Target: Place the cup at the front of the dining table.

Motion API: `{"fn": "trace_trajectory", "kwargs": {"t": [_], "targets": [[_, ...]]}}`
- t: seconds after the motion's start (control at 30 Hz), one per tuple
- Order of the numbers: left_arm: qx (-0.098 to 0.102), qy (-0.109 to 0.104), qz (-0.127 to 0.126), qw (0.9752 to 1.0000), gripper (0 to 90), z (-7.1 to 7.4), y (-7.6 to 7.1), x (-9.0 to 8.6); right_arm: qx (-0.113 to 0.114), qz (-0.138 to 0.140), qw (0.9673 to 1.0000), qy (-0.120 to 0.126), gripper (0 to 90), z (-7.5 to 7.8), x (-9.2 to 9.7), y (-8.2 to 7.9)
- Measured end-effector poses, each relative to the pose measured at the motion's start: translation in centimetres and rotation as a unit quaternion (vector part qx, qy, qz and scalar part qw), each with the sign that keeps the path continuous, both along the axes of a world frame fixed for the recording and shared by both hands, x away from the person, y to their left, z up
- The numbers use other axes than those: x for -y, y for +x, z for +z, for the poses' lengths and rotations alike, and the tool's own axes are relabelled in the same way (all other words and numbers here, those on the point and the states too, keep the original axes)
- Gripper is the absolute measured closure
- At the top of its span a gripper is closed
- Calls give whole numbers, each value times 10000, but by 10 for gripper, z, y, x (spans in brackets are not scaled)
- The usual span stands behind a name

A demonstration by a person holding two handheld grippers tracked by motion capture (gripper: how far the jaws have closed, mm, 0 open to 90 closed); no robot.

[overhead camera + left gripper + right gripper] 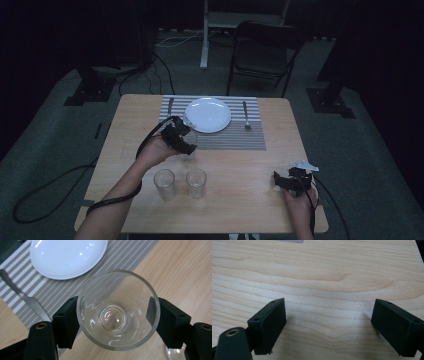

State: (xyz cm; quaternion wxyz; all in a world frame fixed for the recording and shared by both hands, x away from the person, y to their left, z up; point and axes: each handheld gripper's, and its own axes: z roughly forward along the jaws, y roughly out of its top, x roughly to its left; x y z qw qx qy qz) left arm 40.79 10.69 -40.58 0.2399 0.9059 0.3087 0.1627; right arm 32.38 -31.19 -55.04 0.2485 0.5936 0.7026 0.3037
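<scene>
Dim room, wooden table point(240, 210): the left gripper point(117, 315) is clamping a clear glass point(118, 310) just off the striped placemat's point(235, 140) near edge, best kept upright and lowered gently beside the plate point(208, 114), while the right gripper point(328, 322) is resting open and empty.
</scene>
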Motion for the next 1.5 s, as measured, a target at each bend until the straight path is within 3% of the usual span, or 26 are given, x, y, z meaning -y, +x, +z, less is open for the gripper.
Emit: {"fn": "trace_trajectory", "kwargs": {"t": [0.33,0.8,1.23,1.5], "targets": [[62,-42,273,9996,286,2,15,-10,-2,1,10000,0,124,0,0,0],[130,-219,696,9972,286,2,43,-18,-2,-1,10000,3,124,0,0,0],[115,-257,962,9950,286,-11,74,-21,-3,-9,10000,1,126,0,0,-1],[91,-216,1000,9947,286,-16,86,-24,-2,-8,10000,0,126,0,0,-1]]}}
